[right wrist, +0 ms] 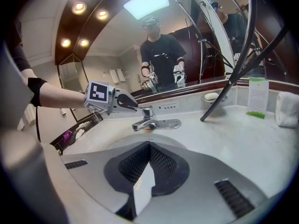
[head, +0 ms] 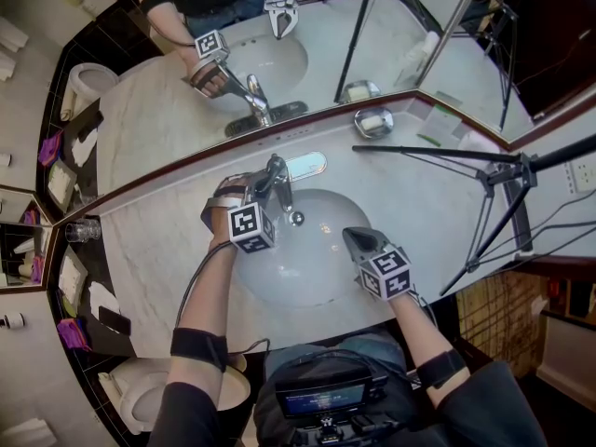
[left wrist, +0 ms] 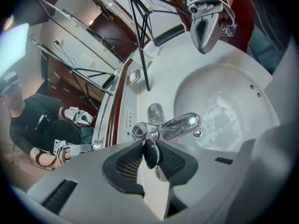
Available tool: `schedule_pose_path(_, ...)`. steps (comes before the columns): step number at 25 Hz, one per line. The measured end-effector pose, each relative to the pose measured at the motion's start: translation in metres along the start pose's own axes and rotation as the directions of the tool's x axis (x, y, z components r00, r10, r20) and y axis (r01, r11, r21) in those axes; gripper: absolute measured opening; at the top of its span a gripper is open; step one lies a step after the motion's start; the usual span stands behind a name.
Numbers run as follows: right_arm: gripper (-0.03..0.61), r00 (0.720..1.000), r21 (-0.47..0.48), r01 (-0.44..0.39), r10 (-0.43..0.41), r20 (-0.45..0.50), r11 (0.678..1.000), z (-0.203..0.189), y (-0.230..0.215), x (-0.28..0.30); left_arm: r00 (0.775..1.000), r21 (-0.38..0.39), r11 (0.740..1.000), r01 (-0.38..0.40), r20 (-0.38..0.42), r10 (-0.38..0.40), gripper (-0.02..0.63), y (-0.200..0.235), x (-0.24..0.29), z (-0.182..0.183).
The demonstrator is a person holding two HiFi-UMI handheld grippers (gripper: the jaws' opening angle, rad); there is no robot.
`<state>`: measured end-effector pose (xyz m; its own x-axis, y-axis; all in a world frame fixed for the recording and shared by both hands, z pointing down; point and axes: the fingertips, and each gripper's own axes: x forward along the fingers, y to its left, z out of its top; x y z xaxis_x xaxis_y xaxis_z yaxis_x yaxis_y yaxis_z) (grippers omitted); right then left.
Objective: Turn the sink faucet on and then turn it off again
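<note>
While looking down from the head view, can spot the chrome faucet at the back middle of the white sink, just below the mirror. Got the left gripper reaching in from the left and pointing steeply down, pads pinching the faucet handle (dark rounded end of the lever right between them, touching both sides). Past the jaws, can see the spout sticking out over the bowl, with the drain beneath and what looks like a wet patch around it.

Got the right gripper hovering over the front right of the bowl, well apart from the faucet, jaws pressed together on nothing.

As for writing: just black-and-white square markers on the gripper cubes. Can make out a small label on the backsplash behind the faucet, but the print is too small to read. Same deal with the card with a green band, standing on the marble counter off to the right. Also a soap dish up against the mirror.
</note>
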<state>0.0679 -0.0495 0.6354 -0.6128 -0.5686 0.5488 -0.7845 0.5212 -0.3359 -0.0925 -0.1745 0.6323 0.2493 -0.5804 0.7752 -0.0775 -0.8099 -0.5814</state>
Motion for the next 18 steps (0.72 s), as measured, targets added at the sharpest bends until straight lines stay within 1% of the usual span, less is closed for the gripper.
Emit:
schedule_pose_path(4,0.018,1.000,0.001,0.005,-0.005,0.003,1.000,0.001,-0.002,-0.004,0.995,0.033,0.995,0.096,0.007,-0.096,0.094,-0.002,0.007,-0.001)
schedule_pose_path(6,0.018,1.000,0.003,0.009,-0.009,0.008,1.000,0.003,-0.003,-0.006,0.991,0.042,0.990,0.131,-0.008,-0.131,0.095,-0.002,0.009,-0.005)
schedule_pose_path(9,0.018,1.000,0.006,0.015,-0.015,0.013,1.000,0.005,-0.005,-0.009,0.988,0.044,0.987,0.152,-0.030,-0.151,0.094,0.003,0.013,-0.008)
schedule_pose_path(12,0.018,1.000,0.012,0.019,-0.019,0.020,1.000,0.007,-0.008,-0.013,0.984,0.044,0.983,0.176,-0.007,-0.176,0.095,0.014,0.011,0.006)
schedule_pose_path(14,0.018,0.999,0.018,0.023,-0.023,0.026,1.000,0.008,-0.009,-0.015,0.979,0.040,0.979,0.202,-0.006,-0.202,0.098,0.013,0.012,0.008)
schedule_pose_path(18,0.018,0.999,0.023,0.021,-0.021,0.028,1.000,0.008,-0.010,-0.016,0.979,0.023,0.979,0.202,-0.010,-0.202,0.097,0.012,0.012,0.007)
